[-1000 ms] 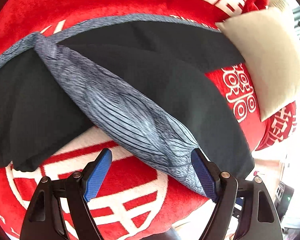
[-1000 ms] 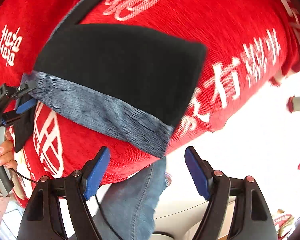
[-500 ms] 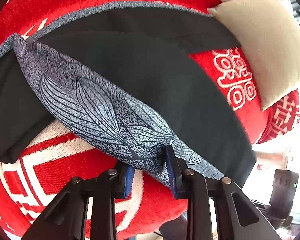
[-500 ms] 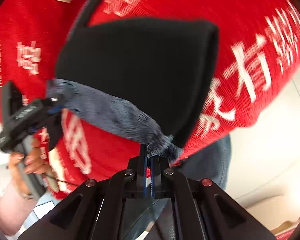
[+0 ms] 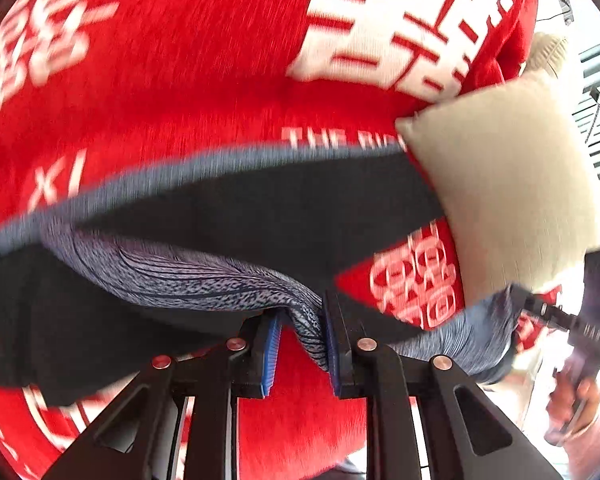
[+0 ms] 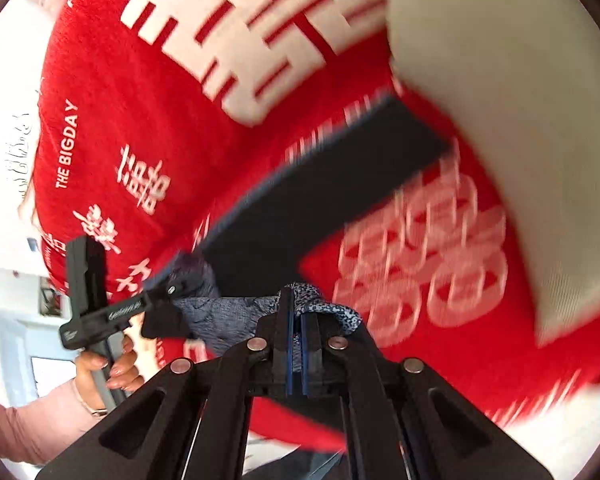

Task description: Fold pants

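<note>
The pants (image 5: 236, 216) are black with a grey-blue patterned band and lie on a red blanket (image 5: 188, 64). My left gripper (image 5: 300, 344) is shut on the patterned band (image 5: 204, 280) and holds it lifted off the blanket. My right gripper (image 6: 298, 344) is shut on the other end of the same band (image 6: 324, 308). The black leg (image 6: 320, 200) stretches away from it across the blanket. Each gripper shows in the other's view: the right one (image 5: 556, 316) at the right edge, the left one (image 6: 112, 308) at the left.
A beige cushion (image 5: 508, 184) lies on the blanket at the right, its corner on the pants; it also fills the upper right of the right wrist view (image 6: 520, 120). The red blanket (image 6: 140, 120) carries white lettering. The bed's edge is close below both grippers.
Both grippers closed on the patterned band a second ago and have since lifted it and carried it forward over the black leg toward the cushion. The views are blurred by motion.
</note>
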Demonstrator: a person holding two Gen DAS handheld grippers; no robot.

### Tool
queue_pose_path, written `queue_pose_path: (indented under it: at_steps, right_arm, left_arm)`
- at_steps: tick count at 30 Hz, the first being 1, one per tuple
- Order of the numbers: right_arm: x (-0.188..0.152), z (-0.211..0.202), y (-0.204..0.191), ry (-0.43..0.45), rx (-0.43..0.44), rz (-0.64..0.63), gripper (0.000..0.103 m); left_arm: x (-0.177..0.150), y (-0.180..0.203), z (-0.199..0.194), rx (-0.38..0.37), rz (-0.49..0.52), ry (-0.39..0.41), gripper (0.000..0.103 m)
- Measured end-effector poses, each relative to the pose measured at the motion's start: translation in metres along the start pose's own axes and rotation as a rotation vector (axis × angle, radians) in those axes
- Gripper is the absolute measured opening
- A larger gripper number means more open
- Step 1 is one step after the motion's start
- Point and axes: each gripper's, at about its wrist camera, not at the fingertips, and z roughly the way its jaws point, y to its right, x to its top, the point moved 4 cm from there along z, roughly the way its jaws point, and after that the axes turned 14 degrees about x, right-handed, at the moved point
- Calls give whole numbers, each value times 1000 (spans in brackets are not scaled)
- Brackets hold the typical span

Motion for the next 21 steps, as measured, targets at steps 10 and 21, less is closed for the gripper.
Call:
queue_pose_path:
  at_steps: [10, 21]
  right_arm:
    - [153, 76, 56, -99, -191, -91, 3]
    - [191, 95, 55, -104, -275, -82, 71]
  left_arm:
    - [47, -18, 10, 248, 17, 89, 73]
    - [11, -37, 62, 387, -14, -1, 76]
